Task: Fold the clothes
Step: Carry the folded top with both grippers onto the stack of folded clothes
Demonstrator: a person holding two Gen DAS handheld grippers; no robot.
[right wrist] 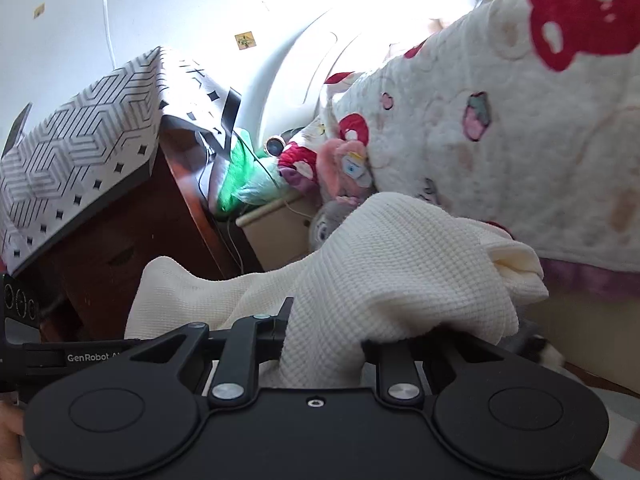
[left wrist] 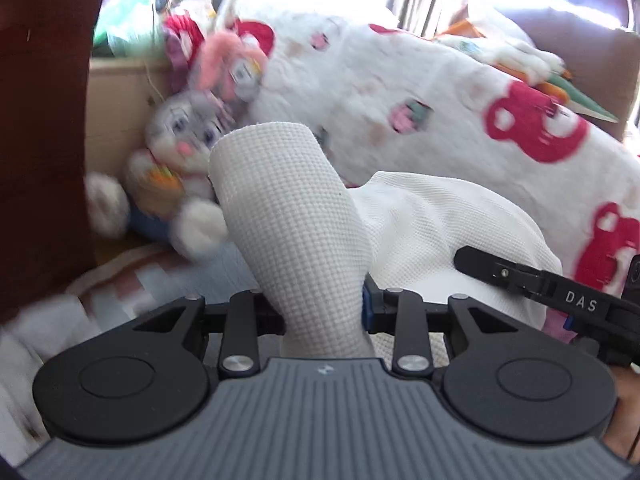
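Note:
A white waffle-knit garment (left wrist: pixel 288 216) is bunched between the jaws of my left gripper (left wrist: pixel 324 316), which is shut on it; a thick fold stands up out of the grip. More of the same cloth spreads to the right, under a finger of my right gripper (left wrist: pixel 492 266). In the right wrist view the cream waffle garment (right wrist: pixel 384 264) is clamped in my right gripper (right wrist: pixel 322 344) and flops over to the right. A strip of the cloth stretches left toward the other gripper's arm (right wrist: pixel 60 356). The fingertips of both grippers are hidden by the fabric.
A white quilt with red bear prints (left wrist: pixel 460 120) lies heaped behind the garment. A plush rabbit (left wrist: pixel 180 160) sits at the left against a cardboard box. A dark wooden cabinet (right wrist: pixel 132 232) under a patterned cloth (right wrist: pixel 80 148) stands at the left.

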